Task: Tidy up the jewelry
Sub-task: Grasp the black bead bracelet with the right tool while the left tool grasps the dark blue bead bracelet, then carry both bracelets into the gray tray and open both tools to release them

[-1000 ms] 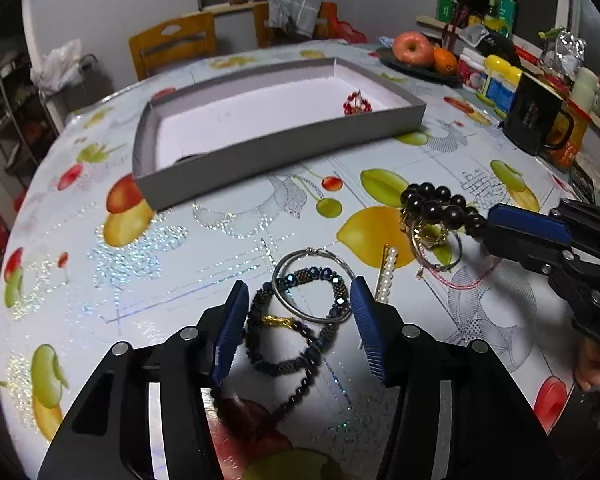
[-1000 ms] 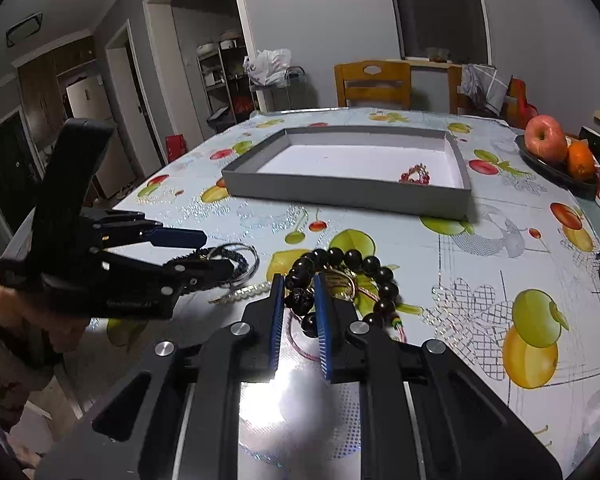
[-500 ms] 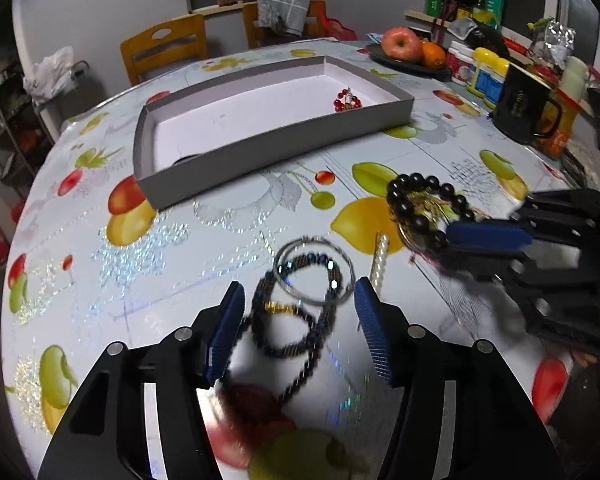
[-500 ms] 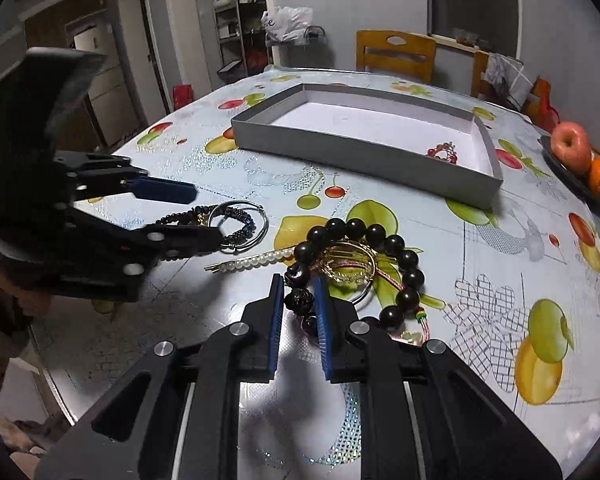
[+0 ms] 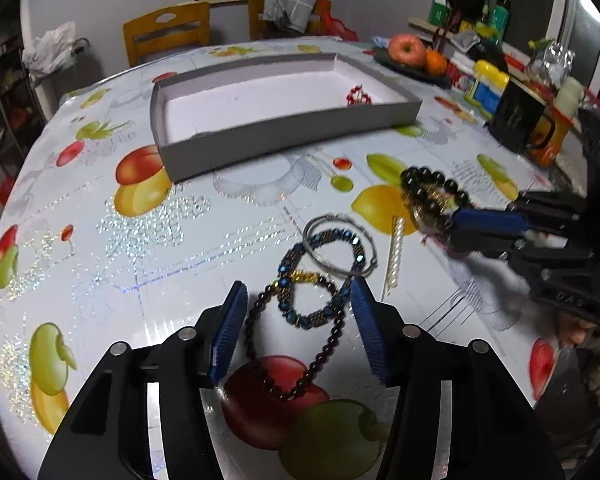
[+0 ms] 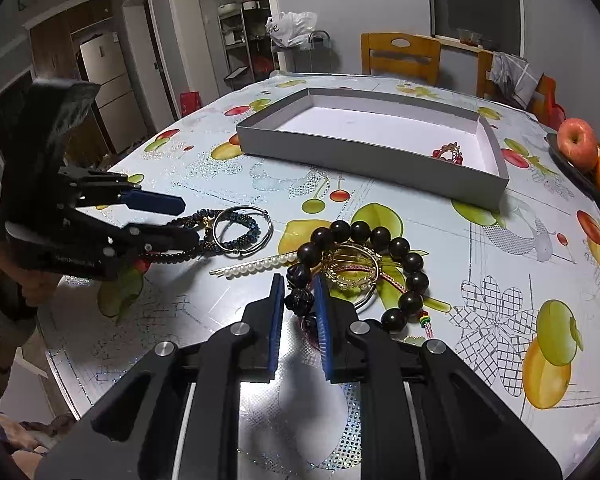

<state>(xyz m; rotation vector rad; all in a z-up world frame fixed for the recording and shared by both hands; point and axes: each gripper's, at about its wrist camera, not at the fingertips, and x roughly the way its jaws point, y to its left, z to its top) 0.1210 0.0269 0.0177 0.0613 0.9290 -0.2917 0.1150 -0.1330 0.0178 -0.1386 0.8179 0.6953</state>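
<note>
Right gripper (image 6: 298, 298) clenched on the dark beads at the near end of the black bead bracelet (image 6: 380, 236), which lies on the fruit-print tablecloth (image 6: 500, 240) around gold bangles (image 6: 354, 266), near side of the grey tray (image 6: 364, 148). Left gripper (image 5: 298, 320) jaws closing, pads not yet pressing, straddling dark bead necklace (image 5: 300, 360) and blue bead bracelet (image 5: 300, 292); silver bangle (image 5: 340, 246) and pearl clip (image 5: 394, 256) just beyond. Red trinket (image 6: 448, 154) already inside tray, right end.
</note>
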